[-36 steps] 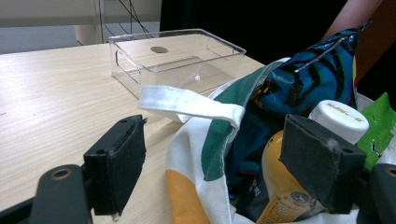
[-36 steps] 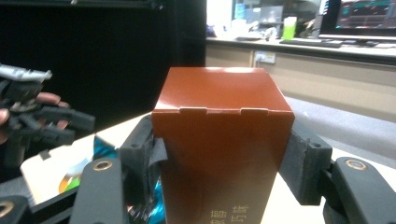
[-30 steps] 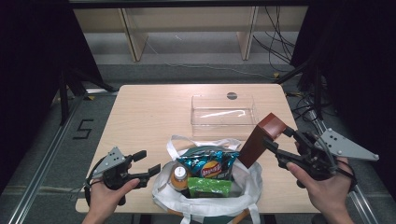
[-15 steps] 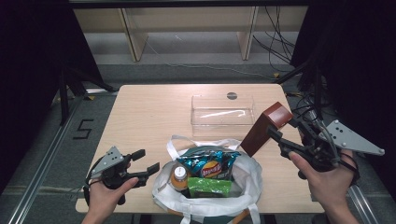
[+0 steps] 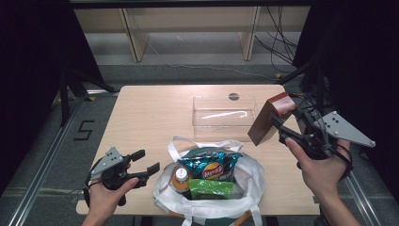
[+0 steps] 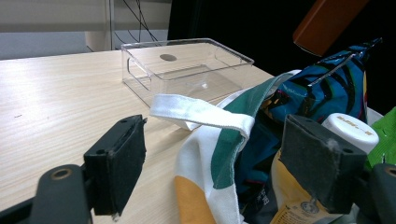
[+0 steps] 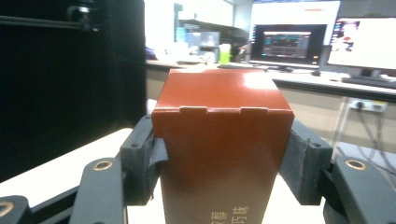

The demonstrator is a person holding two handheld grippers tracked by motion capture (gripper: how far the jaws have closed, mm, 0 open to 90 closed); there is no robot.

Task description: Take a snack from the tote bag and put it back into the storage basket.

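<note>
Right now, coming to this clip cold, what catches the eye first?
The reddish-brown carton, clamped in the right gripper and held tilted in the air by the clear plastic tray at the table's right side. Next, the white tote bag at the near edge, stuffed with a blue chip bag, a green packet and a white-capped bottle. The left gripper sits open beside the tote's left side.
</note>
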